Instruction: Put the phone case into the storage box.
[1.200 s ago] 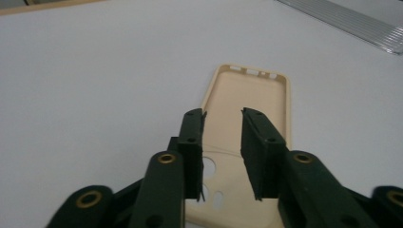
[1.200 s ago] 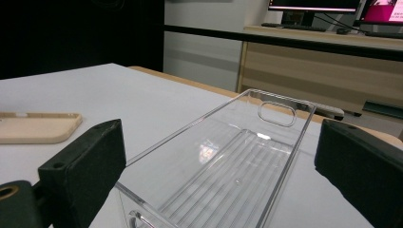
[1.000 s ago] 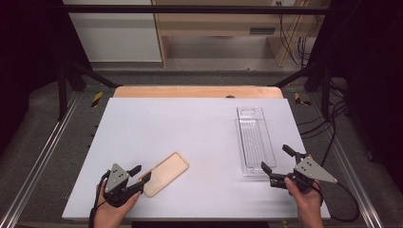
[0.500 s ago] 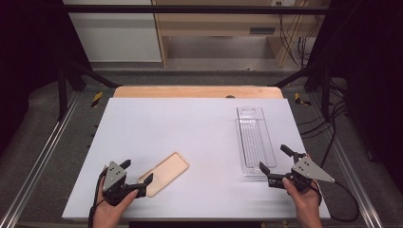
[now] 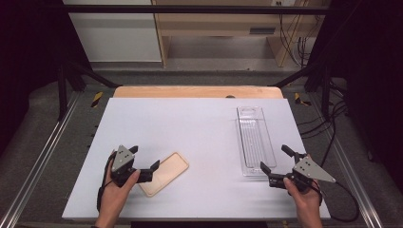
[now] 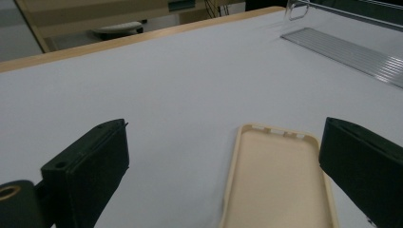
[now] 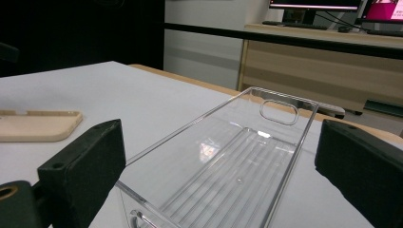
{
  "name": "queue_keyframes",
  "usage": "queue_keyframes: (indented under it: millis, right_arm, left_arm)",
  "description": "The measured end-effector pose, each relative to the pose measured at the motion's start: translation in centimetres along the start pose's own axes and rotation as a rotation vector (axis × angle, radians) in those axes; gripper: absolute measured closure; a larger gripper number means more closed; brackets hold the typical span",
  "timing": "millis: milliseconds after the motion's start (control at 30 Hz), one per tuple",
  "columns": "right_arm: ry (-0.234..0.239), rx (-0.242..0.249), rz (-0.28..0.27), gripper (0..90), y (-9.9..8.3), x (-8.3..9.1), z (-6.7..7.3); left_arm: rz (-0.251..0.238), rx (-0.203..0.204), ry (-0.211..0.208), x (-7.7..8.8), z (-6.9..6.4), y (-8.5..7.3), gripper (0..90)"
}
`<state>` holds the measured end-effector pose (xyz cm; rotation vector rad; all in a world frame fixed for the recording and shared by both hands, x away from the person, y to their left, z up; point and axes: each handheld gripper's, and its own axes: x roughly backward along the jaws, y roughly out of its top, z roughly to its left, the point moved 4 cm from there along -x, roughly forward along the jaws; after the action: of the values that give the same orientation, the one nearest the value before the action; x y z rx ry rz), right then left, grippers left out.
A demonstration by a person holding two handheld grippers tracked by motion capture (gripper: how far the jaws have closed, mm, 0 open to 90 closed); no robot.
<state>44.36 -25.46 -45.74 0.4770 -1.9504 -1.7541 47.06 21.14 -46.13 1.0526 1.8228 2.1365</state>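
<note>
Now, from the high view, my left gripper (image 5: 145, 161) sits with jaws spread at the near end of the beige phone case (image 5: 164, 173), which lies flat on the white tabletop (image 5: 190, 128). My right gripper (image 5: 274, 159) is open too, just beside the near end of the clear tray (image 5: 255, 140). Left gripper view — jaws just opened, the case between them, unpressed. Right gripper view — jaws wide, straddling the tray's end.
</note>
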Motion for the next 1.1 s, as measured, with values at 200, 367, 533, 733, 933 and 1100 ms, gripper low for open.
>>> queue_keyframes:
  millis: [200, 367, 533, 733, 933, 1100]
  right_arm:
    - [-0.001, 0.008, 0.007, 3.4, 0.0, 0.0, 0.1]
    - [0.003, 0.014, 0.017, 3.4, -0.1, -0.1, 0.2]
    - [0.007, 0.018, 0.018, 3.4, -0.1, -0.2, 0.3]
    - [0.008, 0.016, 0.021, 3.4, -0.2, -0.2, 0.3]
    - [0.008, 0.016, 0.018, 3.4, -0.1, -0.2, 0.3]
    - [0.006, 0.017, 0.013, 3.4, -0.1, -0.1, 0.2]
  left_arm:
    - [0.028, 0.038, 0.008, -0.9, 0.9, -0.8, 3.4]
    - [0.091, 0.038, -0.024, -0.8, 1.0, -1.9, 3.4]
    - [0.133, 0.023, -0.048, -0.9, 0.7, -2.4, 3.4]
    - [0.159, 0.019, -0.050, -0.7, 0.6, -2.5, 3.4]
    - [0.203, 0.021, -0.041, -0.8, 0.3, -2.8, 4.0]
    - [0.229, 0.011, -0.053, -1.0, 0.0, -2.8, 4.0]
